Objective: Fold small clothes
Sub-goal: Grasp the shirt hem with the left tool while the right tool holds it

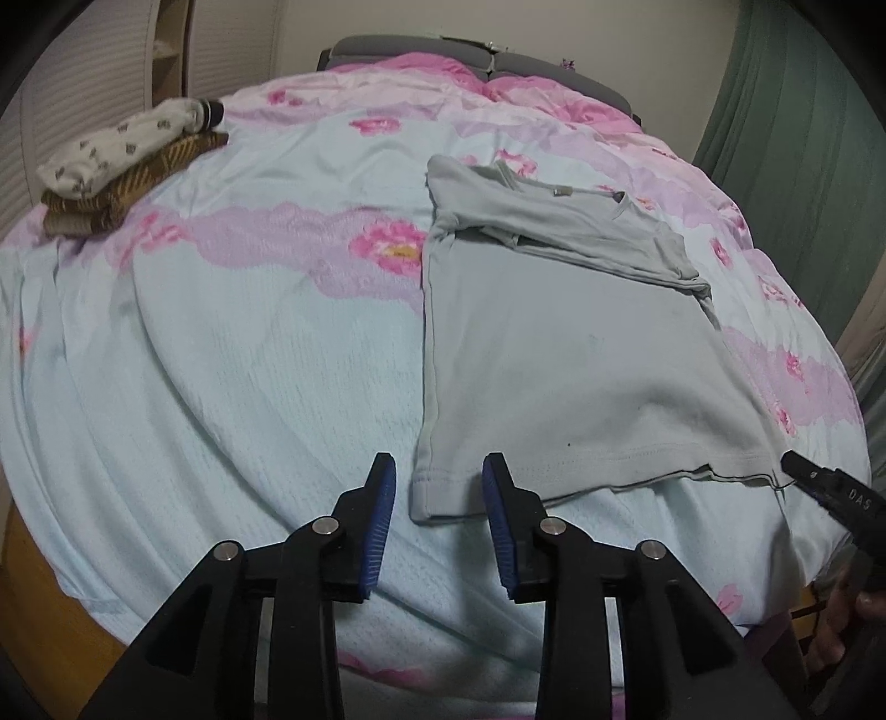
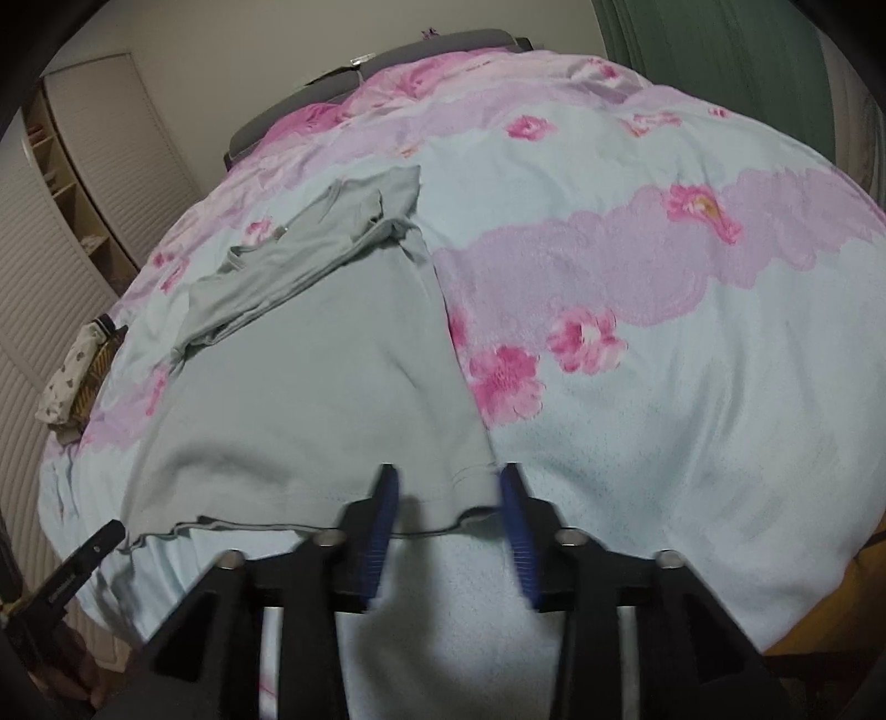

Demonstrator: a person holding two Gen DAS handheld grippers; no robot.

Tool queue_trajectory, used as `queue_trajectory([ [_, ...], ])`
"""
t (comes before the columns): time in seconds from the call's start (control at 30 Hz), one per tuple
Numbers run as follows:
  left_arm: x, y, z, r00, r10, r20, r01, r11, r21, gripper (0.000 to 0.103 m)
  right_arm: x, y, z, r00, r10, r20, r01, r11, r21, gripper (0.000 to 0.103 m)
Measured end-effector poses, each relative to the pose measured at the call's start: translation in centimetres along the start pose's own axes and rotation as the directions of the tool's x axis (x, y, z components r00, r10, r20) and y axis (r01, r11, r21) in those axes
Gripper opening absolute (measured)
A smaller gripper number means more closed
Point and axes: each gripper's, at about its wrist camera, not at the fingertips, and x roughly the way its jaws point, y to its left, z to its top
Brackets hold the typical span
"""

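A pale grey-green T-shirt (image 1: 565, 332) lies flat on the bed with its sleeves folded in over the chest; it also shows in the right wrist view (image 2: 310, 376). My left gripper (image 1: 438, 471) is open, its blue-padded fingers either side of the shirt's near left hem corner, just above the cover. My right gripper (image 2: 448, 482) is open at the near right hem corner, the hem edge between its fingers. The right gripper's tip (image 1: 803, 471) shows at the right edge of the left wrist view, and the left gripper's tip (image 2: 105, 537) at the lower left of the right wrist view.
The bed cover (image 1: 232, 343) is light blue with pink flowers. A stack of folded clothes (image 1: 127, 166), white patterned on brown, sits at the far left of the bed. A slatted wardrobe (image 2: 66, 194) stands left, a green curtain (image 1: 803, 138) right, a grey headboard (image 1: 421, 47) at the back.
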Motion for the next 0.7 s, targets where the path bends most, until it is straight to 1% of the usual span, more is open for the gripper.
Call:
queue_trajectory([
  [0.1,0.5,-0.4,-0.3,1.000,-0.008,-0.014,0.008,1.000,0.005,0.035,0.7,-0.5,-0.2,0.999,0.026,-0.022,-0.025,0.999,0.025,0.042],
  [0.23,1.0,-0.6,-0.7,1.000,-0.011,-0.026,0.011,1.000,0.012,0.035,1.5,-0.9,-0.4,0.999,0.033,-0.040,-0.031,0.998,0.055,0.042],
  [0.37,1.1,-0.1,-0.6,0.999,-0.021,-0.026,0.021,1.000,-0.018,0.035,1.6,-0.8,-0.5,0.999,0.031,-0.033,-0.030,0.999,0.037,0.042],
  [0.4,1.1,-0.2,-0.6,0.999,-0.020,-0.025,0.019,1.000,-0.017,0.035,1.6,-0.7,-0.5,0.999,0.033,-0.032,-0.032,0.999,0.035,0.040],
  [0.43,1.2,-0.4,-0.6,1.000,-0.016,-0.022,0.016,1.000,-0.007,0.031,1.7,-0.7,-0.5,0.999,0.042,-0.032,-0.041,0.999,0.034,0.031],
  [0.47,1.1,-0.2,-0.6,1.000,-0.022,-0.021,0.022,1.000,-0.003,0.025,1.7,-0.6,-0.5,0.998,0.050,-0.032,-0.048,0.998,0.033,0.024],
  [0.5,1.2,-0.3,-0.6,0.999,-0.027,-0.022,0.027,1.000,0.005,0.011,1.7,-0.4,-0.4,0.998,0.055,-0.032,-0.055,0.998,0.030,0.013],
  [0.57,1.1,-0.6,-0.6,1.000,-0.023,-0.014,0.023,1.000,0.020,0.008,1.3,-0.1,-0.3,0.999,0.052,-0.016,-0.052,0.998,0.018,0.011],
  [0.7,0.2,-0.3,-0.2,1.000,-0.012,0.027,0.011,1.000,0.006,0.008,0.3,0.2,0.1,0.999,0.034,0.031,-0.035,0.999,0.010,0.010],
])
